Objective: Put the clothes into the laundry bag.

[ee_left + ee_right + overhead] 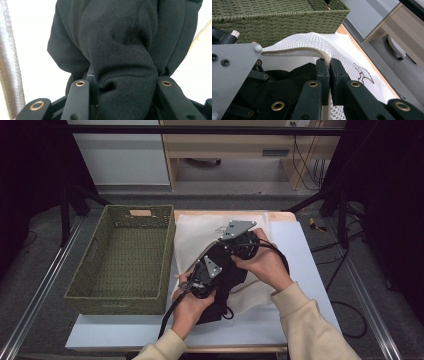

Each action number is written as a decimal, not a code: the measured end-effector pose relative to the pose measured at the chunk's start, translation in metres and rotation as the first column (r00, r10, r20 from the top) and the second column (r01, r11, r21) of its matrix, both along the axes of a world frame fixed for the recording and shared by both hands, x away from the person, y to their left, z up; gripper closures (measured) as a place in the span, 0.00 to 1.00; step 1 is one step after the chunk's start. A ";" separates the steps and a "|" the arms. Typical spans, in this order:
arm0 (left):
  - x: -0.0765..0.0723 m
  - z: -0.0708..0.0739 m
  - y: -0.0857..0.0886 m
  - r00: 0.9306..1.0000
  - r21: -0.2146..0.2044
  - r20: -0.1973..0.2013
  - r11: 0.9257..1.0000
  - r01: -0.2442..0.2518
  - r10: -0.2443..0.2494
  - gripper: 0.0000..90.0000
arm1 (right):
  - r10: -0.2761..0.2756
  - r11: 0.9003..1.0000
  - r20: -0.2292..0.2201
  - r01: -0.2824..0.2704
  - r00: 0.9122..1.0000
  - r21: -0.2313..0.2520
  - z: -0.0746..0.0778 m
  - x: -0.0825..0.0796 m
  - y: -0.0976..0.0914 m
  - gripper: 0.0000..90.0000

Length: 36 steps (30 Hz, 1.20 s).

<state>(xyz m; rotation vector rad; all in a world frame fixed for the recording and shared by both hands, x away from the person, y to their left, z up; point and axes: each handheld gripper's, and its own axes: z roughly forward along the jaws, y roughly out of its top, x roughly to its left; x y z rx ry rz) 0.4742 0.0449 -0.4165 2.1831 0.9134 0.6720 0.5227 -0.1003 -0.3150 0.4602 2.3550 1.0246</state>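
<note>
We clamp the right hand-held gripper (pixel 329 67) on the mesh bag's rim (pixel 312 51), holding it open while the left hand-held gripper (pixel 125 85) grips the black garment (pixel 120 45) to push inside.

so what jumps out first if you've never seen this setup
Mid-table, two hands work a black garment into a white mesh bag. The left gripper grips a thick fold of the garment; the right gripper is shut on the bag's beige edge. A green woven basket sits empty at the left.
</note>
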 end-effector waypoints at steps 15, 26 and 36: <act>0.000 -0.004 -0.001 1.000 0.003 0.007 1.000 0.000 0.000 0.69 | 0.002 1.000 -0.006 -0.002 1.000 -0.004 -0.001 0.000 -0.001 0.96; 0.004 -0.014 0.001 0.999 0.008 0.028 1.000 -0.022 0.022 0.69 | 0.006 1.000 -0.009 -0.006 1.000 -0.010 -0.002 0.000 0.001 0.96; 0.010 -0.017 0.001 0.999 -0.004 0.018 0.999 -0.036 0.036 0.69 | 0.005 1.000 -0.015 -0.005 1.000 -0.010 -0.004 0.001 0.001 0.96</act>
